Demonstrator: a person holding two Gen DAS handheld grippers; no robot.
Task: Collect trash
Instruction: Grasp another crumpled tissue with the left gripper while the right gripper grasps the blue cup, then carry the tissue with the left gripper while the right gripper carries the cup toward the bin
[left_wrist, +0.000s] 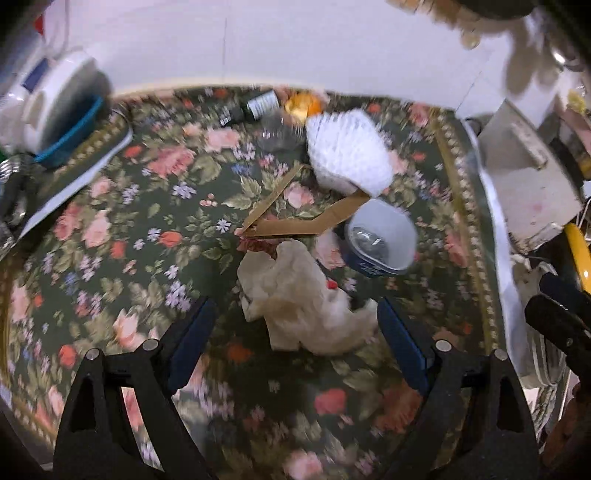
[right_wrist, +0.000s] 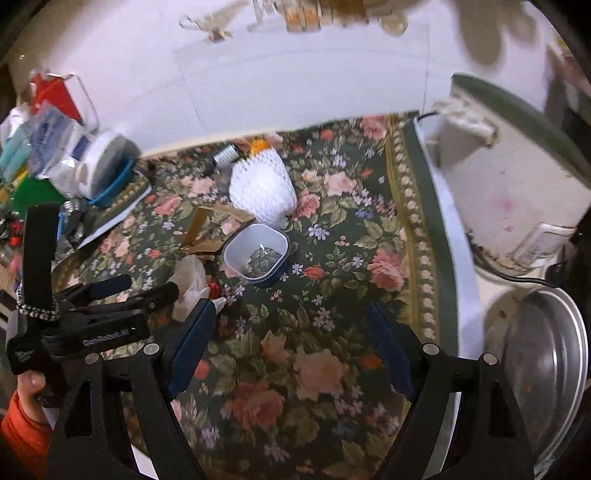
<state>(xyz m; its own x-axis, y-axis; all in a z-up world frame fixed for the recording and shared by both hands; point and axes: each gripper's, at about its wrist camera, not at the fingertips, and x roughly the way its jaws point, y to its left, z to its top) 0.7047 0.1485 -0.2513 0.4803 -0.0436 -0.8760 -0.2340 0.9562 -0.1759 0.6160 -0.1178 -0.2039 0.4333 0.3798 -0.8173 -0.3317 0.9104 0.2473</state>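
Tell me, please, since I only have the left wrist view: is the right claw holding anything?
Observer: No. The right claw is open, with only the floral tablecloth between its fingers.
Operator: Where is the plastic tub relative to it?
Observer: The tub lies beyond the claw's tips, untouched, with something dark inside.
Operator: Is there anything further right that I miss?
Observer: A round metal pan sits beside the cloth's right edge.
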